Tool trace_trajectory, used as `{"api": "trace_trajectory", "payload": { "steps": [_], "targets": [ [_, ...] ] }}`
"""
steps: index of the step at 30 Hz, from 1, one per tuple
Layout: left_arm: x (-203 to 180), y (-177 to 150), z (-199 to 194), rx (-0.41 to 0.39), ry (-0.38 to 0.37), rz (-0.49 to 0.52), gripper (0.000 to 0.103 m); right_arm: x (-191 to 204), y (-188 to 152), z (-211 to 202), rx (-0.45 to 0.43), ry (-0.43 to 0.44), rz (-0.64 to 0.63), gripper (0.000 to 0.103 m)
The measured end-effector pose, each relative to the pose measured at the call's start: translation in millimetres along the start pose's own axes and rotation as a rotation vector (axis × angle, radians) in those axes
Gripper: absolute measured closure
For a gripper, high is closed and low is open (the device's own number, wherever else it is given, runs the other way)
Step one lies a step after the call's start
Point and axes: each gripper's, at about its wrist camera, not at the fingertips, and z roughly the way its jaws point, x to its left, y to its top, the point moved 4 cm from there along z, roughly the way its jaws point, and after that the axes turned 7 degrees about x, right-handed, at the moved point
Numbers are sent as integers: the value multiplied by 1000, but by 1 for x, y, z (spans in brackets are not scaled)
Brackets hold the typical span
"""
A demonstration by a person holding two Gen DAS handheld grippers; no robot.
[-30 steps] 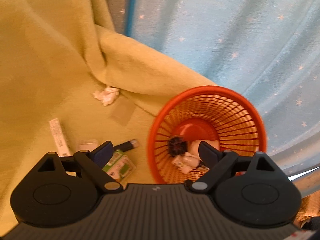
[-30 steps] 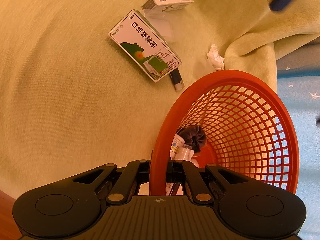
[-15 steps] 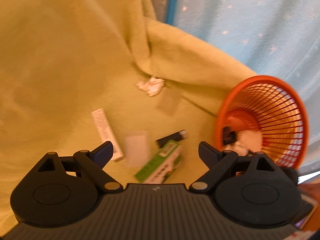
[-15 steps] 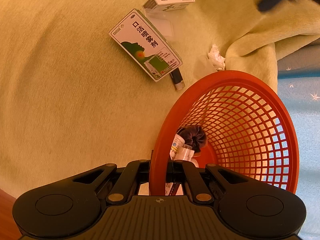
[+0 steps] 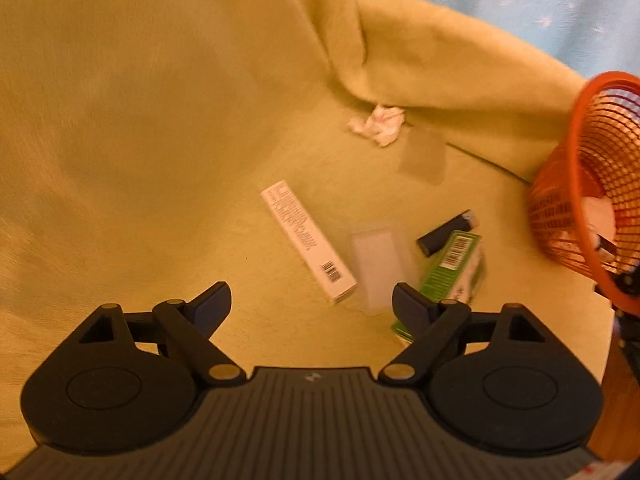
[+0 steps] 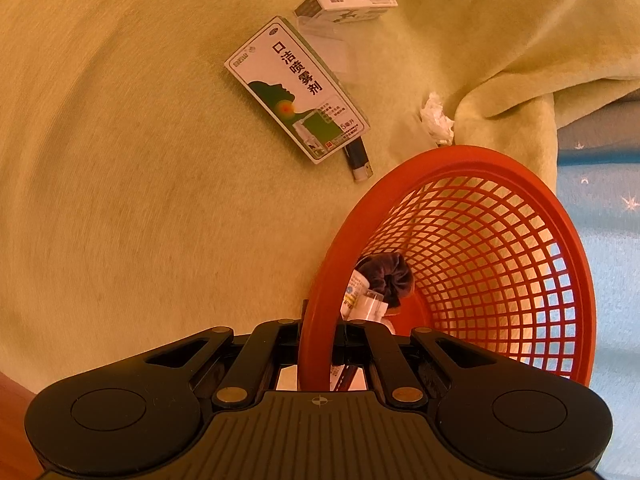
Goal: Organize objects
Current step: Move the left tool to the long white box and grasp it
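While the right hand-held gripper (image 6: 318, 354) pinches the near rim of the orange mesh basket (image 6: 500, 264), the basket sits at the edge of the green blanket (image 6: 140, 200), tilted so its mouth faces the camera. Inside it: a dark scrunchie (image 6: 386, 276), a small white bottle or tube (image 6: 370, 304), some white paper; the rest is hidden by the rim.

Left hand-held gripper (image 5: 310, 306): fingers spread wide, nothing between them, hovering over the loose items.

Items on the blanket, left wrist view:
- long white box with barcode (image 5: 307, 241), lying flat, just ahead of the gap between the fingers
- clear plastic sleeve (image 5: 377, 270), just beside the white box, right of it
- green-and-white spray box (image 5: 452, 276), touching or partly overlapping the sleeve's right edge; the right fingertip covers its near end
- dark lighter-like stick with a pale tip (image 5: 447, 232), at the far end of the green box, touching it
- second clear piece (image 5: 423, 156), farther back, blurred
- crumpled white tissue (image 5: 378, 124), against the blanket fold

The basket (image 5: 576, 200) is well right of this cluster, apart from it. Nothing lies between the left fingers and the white box.

Surface: a fuzzy yellow-green blanket with a thick fold behind the tissue. Beyond it, a light blue star-print fabric (image 6: 612, 208). A brown wood edge (image 5: 612, 400) shows at lower right.
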Motion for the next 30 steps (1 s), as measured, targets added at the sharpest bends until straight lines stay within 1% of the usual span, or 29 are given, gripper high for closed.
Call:
{"api": "trace_trajectory", "payload": {
  "steps": [4, 6, 9, 12, 15, 16, 17, 20, 22, 27, 30],
  "targets": [
    [6, 1, 25, 13, -11, -50, 26, -1, 1, 0, -6, 2, 3, 102],
    [6, 3, 37, 16, -13, -71, 31, -1, 2, 1, -8, 2, 1, 102],
    [8, 7, 53, 21, -37, -112, 34, -1, 3, 1, -11, 3, 3, 102],
    [6, 12, 68, 20, -52, -135, 40, -1, 4, 2, -14, 1, 2, 102],
    [3, 16, 81, 30, -43, -138, 46, -1, 4, 2, -17, 1, -2, 102],
    [3, 17, 84, 34, -36, -139, 51, -1, 3, 2, -17, 2, 0, 102],
    [3, 17, 88, 38, -30, -138, 53, -1, 3, 2, -17, 4, 2, 102],
    [3, 19, 94, 41, -19, -124, 58, -2, 2, 1, -18, 5, 4, 102],
    [3, 18, 96, 48, 7, -100, 60, -2, 3, 1, -17, 8, 7, 102],
    [2, 17, 105, 58, 15, -97, 63, -2, 2, 1, -16, 12, 12, 102],
    [-2, 18, 109, 67, 7, -89, 73, -1, 0, 1, -18, 12, 10, 102]
  ]
}}
